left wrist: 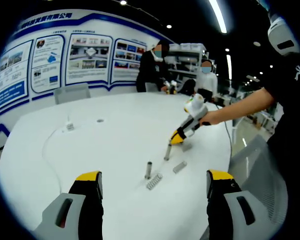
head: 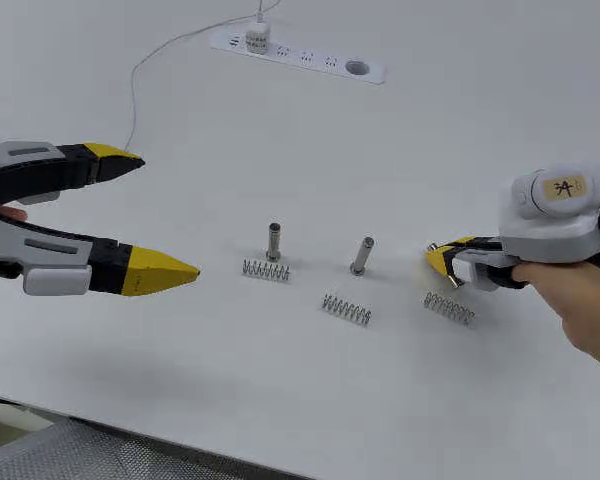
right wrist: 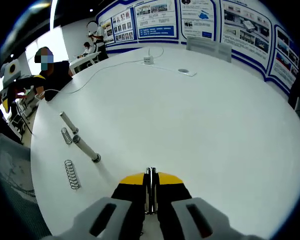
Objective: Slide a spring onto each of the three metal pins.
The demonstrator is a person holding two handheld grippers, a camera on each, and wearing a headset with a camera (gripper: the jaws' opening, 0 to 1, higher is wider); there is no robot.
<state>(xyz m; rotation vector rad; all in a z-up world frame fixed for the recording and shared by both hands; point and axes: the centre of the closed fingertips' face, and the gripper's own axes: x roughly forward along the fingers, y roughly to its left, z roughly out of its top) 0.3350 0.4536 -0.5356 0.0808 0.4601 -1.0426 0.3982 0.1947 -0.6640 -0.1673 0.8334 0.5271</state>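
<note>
The yellow-tipped left tongs (head: 170,215) are held wide open and empty at the frame's left, clear of the work. The right tongs (right wrist: 150,184) are closed on a thin grey metal pin (right wrist: 149,173), apparently to steady it for loading. On the white table (head: 400,150) the left pin (head: 274,240) and middle pin (head: 362,255) stand mid-frame. The coiled wire left spring (head: 266,269), middle spring (head: 346,309) and right spring (head: 449,307) lie unthreaded just below. Open surface is noted all round; the table's edge crosses the lower left.
</note>
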